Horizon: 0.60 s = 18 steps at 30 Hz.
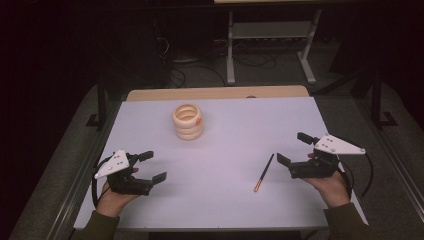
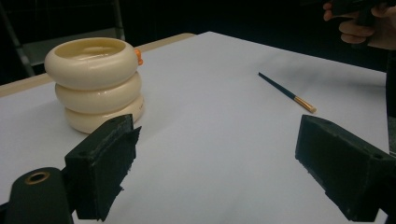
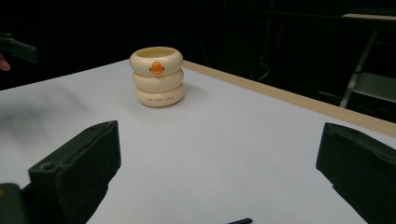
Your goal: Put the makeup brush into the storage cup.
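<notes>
Fingers (image 3: 74,172) apart; orange duck face (image 3: 157,68) on cup (image 3: 157,77).

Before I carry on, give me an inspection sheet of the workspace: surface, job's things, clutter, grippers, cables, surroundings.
Surface: white table top with a wooden strip along its far edge; no spills seen.
Job's things: cream ringed cup, upright, orange mark on its top ring, in the far middle; dark chopstick with an orange tip lies flat, just left of the right gripper, touching nothing.
Clutter: nothing seen.
Grippers: left gripper open and empty, near the table's left edge; right gripper open and empty, beside the chopstick.
Cables: one black cable loops from the right gripper, another from the left; more lie on the floor beyond.
Surroundings: dark room, white frame legs behind the table.
</notes>
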Each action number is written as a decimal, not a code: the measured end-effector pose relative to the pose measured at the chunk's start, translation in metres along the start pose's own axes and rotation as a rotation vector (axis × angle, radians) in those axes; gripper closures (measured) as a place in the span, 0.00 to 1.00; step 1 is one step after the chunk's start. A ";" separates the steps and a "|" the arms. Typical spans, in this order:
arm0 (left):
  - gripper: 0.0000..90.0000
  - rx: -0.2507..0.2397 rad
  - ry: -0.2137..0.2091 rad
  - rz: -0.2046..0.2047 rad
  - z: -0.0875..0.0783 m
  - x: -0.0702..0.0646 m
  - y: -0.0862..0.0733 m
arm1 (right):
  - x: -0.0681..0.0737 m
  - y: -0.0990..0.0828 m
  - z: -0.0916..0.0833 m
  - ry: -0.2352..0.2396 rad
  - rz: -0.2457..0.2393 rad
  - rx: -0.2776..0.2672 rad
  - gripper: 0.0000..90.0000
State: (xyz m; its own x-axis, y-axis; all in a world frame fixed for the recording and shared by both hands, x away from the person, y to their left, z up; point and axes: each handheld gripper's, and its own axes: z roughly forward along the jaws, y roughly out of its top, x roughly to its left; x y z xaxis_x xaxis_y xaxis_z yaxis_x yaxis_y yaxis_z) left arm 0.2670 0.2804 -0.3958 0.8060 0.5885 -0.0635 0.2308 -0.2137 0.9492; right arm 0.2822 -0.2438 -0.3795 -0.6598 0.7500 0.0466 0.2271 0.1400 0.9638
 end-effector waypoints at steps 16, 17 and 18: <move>0.13 0.005 0.002 0.005 0.000 0.000 0.001 | -0.001 0.008 0.014 0.003 -0.024 0.013 0.00; 0.13 0.005 0.002 0.005 0.000 0.000 0.001 | -0.001 0.008 0.014 0.003 -0.024 0.013 0.00; 0.13 0.006 0.002 0.005 0.000 0.000 0.001 | 0.000 0.009 0.016 0.007 -0.020 0.015 0.00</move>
State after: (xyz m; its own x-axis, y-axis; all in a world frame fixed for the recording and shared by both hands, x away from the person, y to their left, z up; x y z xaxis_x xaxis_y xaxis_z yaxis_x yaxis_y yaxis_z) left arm 0.2668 0.2802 -0.3951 0.8061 0.5889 -0.0579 0.2297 -0.2212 0.9478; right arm 0.2959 -0.2324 -0.3756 -0.6690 0.7427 0.0293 0.2244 0.1642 0.9606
